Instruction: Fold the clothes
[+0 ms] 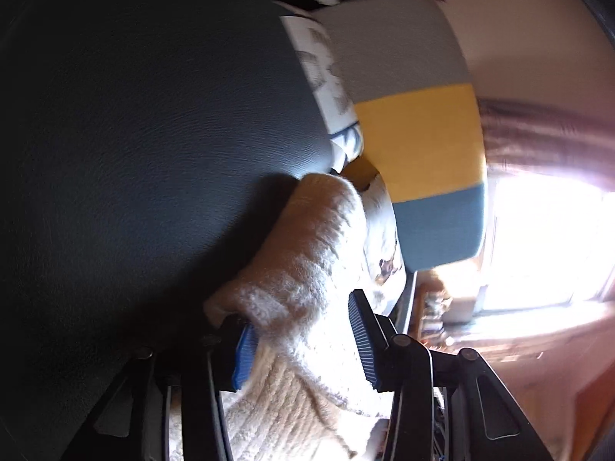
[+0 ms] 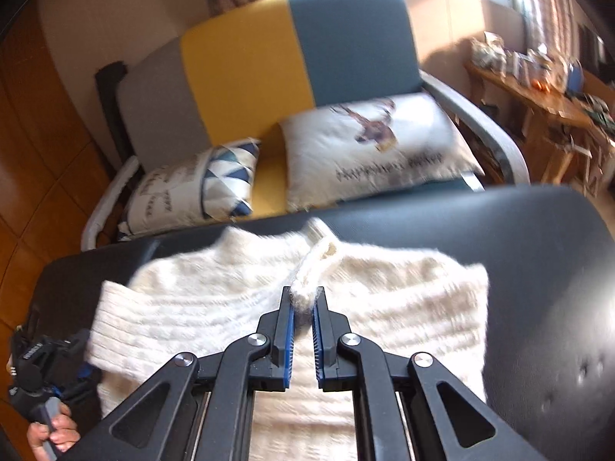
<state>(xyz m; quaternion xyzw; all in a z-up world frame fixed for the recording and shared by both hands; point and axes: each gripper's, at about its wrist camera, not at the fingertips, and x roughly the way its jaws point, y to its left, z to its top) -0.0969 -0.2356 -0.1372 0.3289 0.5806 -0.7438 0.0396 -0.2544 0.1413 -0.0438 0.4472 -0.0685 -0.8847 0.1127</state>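
Your right gripper (image 2: 303,299) has its fingers drawn narrow and pinched on a fuzzy strip of the cream knit sweater (image 2: 238,299), probably a cuff or sleeve end, lifted just above the body of the garment. The sweater itself lies spread on the dark leather-look bench (image 2: 538,249), ribbed hem toward your left hand (image 2: 54,436), which shows at the lower left edge of the right wrist view gripping the other handle. Your left gripper (image 1: 303,338) has its fingers wide, a thick fold of the same knit running between them; the blue pads are not pressing it, so treat that side as unheld. To fold cleanly, I would close the left on that fold before you carry anything, then draw the right-hand strip across the chest low and slow, since the fluffy knit looks likely to stretch and drag the layers under it. Keep the cloth inside the bench edges. Beyond the bench stand the grey, yellow and blue armchair (image 2: 246,69) with two printed cushions (image 2: 369,142), well apart from the work.
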